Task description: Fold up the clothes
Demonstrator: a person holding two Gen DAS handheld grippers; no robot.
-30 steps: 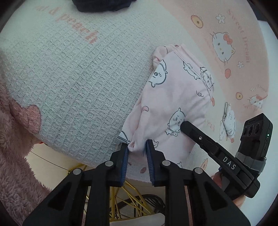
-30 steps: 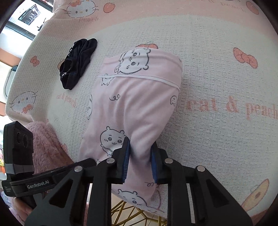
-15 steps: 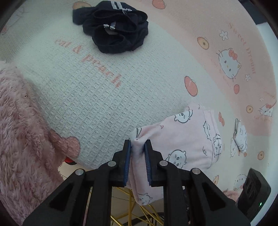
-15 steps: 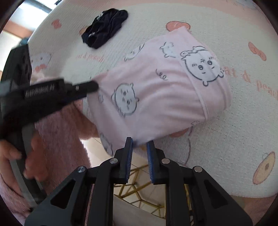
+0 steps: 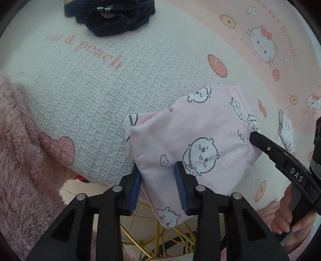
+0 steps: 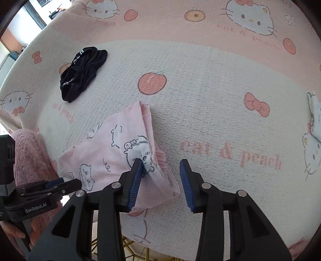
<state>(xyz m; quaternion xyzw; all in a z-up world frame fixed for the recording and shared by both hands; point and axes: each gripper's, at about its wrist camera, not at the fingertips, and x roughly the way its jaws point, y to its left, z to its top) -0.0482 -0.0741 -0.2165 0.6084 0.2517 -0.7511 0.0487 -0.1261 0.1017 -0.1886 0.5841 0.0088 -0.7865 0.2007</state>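
Observation:
A pink garment (image 5: 200, 144) printed with small cartoon animals lies folded near the front edge of the cloth-covered table, one corner hanging over the edge. My left gripper (image 5: 158, 170) straddles its near-left part; the jaws are opening, cloth lies loose between the blue pads. My right gripper (image 6: 161, 161) is also opening: the fold of the pink garment (image 6: 112, 152) rests against its left pad, and the right pad stands apart over bare cover. The right gripper's finger (image 5: 266, 148) touches the garment's right side in the left wrist view. The left gripper (image 6: 66, 184) shows at lower left in the right wrist view.
A dark crumpled garment (image 5: 112, 16) (image 6: 83, 74) lies further back on the cat-and-peach printed cover (image 6: 220, 90). A white printed cloth (image 6: 315, 118) sits at the right edge. Fluffy pink sleeves (image 5: 20, 160) flank the grippers. A gold wire frame (image 5: 158, 241) stands below the table edge.
Both grippers were shut on the pink garment's hem and carried it forward over itself. Now both sets of jaws have spread and the garment lies folded in half on the cover.

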